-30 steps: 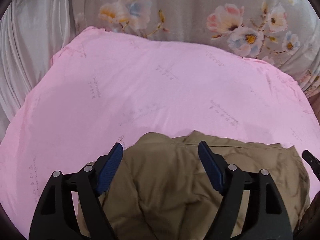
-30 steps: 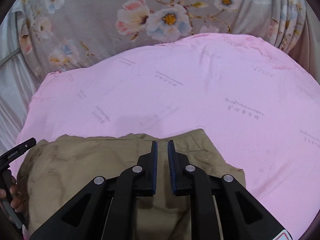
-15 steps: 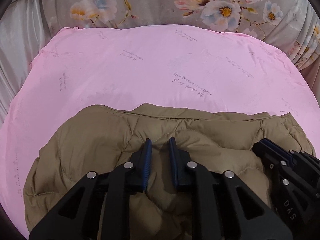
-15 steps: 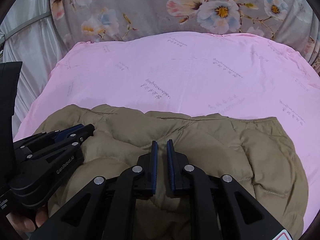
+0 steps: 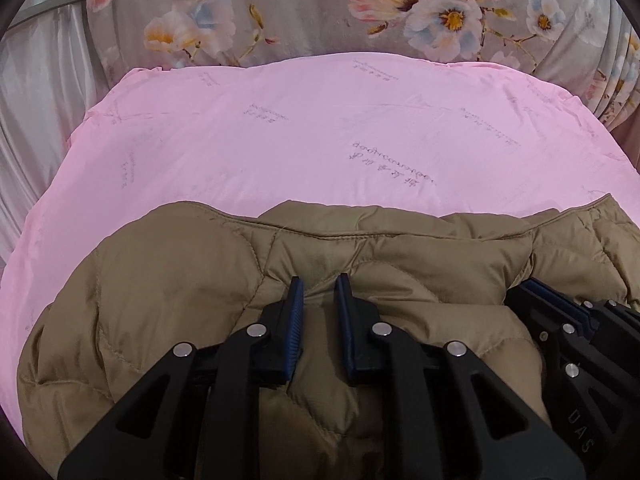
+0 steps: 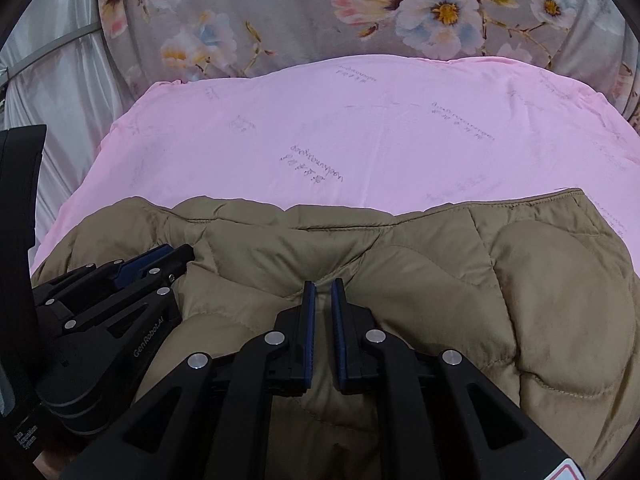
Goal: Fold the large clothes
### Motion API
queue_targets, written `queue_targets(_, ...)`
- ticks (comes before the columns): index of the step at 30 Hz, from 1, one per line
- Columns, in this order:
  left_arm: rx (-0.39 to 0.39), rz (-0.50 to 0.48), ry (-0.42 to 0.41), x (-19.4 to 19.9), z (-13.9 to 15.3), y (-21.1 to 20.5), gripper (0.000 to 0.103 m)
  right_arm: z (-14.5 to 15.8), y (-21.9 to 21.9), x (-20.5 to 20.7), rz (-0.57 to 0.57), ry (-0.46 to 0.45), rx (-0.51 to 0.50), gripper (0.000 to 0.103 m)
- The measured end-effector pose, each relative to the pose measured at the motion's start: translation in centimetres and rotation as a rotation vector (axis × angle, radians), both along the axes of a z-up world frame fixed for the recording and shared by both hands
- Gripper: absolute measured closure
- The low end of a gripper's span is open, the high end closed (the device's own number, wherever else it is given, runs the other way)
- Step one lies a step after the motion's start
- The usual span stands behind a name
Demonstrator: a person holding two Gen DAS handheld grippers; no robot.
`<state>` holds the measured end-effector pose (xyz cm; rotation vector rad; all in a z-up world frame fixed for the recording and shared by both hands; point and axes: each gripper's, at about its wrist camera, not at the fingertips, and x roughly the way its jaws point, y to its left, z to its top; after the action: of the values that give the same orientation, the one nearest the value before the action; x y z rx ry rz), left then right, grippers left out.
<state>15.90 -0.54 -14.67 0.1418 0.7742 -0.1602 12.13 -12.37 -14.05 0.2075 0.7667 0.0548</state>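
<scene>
A puffy tan quilted jacket (image 5: 192,280) lies bunched and folded on the near part of the pink sheet (image 5: 320,132)

The left gripper (image 5: 319,286) closed its jaws on the jacket (image 5: 168,280), now spread farther up.

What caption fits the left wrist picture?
Left gripper pinches puffy tan quilted jacket on pink sheet.

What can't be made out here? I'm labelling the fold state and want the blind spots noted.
- Left wrist view: the near half of the tan quilted jacket is hidden under the left gripper and cut by the bottom edge.
- Right wrist view: the fabric inside the right gripper is hidden by its nearly closed jaws.
- Pink sheet: print too faint to read.
</scene>
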Motion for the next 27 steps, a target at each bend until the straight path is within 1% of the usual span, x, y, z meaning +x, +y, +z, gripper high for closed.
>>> queue_targets(8,0.012,0.003,-0.006,0.1,-0.4,-0.2,0.088,-0.2,0.2,0.1,-0.005,-0.005,-0.008,0.093)
queue_targets(11,0.003,0.001,-0.005,0.1,-0.3,-0.2,0.088,-0.1,0.0,0.0,-0.003,-0.008,0.011,0.093)
queue_targets(13,-0.018,-0.001,0.004,0.0,0.1,0.2,0.087,0.6,-0.3,-0.9,-0.027,-0.012,0.026,0.093)
queue_targets(15,-0.075,0.008,0.028,-1.1,1.2,1.4,0.087,2.0,-0.6,-3.0,-0.033,-0.043,0.068,0.091)
queue_targets(16,-0.116,0.011,0.026,-2.2,2.2,2.1,0.087,2.8,-0.2,-4.5,-0.025,-0.071,0.067,0.091)
queue_targets(18,-0.164,-0.009,0.002,-4.6,3.7,2.9,0.087,3.5,0.7,-6.5,-0.006,-0.089,0.041,0.091)
queue_targets(20,-0.172,-0.019,-0.007,-6.5,4.3,3.0,0.087,3.3,1.2,-7.9,0.013,-0.089,0.060,0.090)
queue_targets(22,-0.185,-0.035,-0.002,-8.0,4.1,2.8,0.087,2.6,1.6,-8.8,0.021,-0.087,0.076,0.090)
queue_targets(24,-0.185,-0.050,-0.001,-9.0,3.4,2.4,0.087,1.9,2.0,-9.2,0.023,-0.088,0.060,0.090)
queue_targets(27,-0.149,-0.052,-0.006,-9.7,1.8,1.8,0.086,0.9,2.6,-9.5,0.027,-0.085,0.026,0.091)
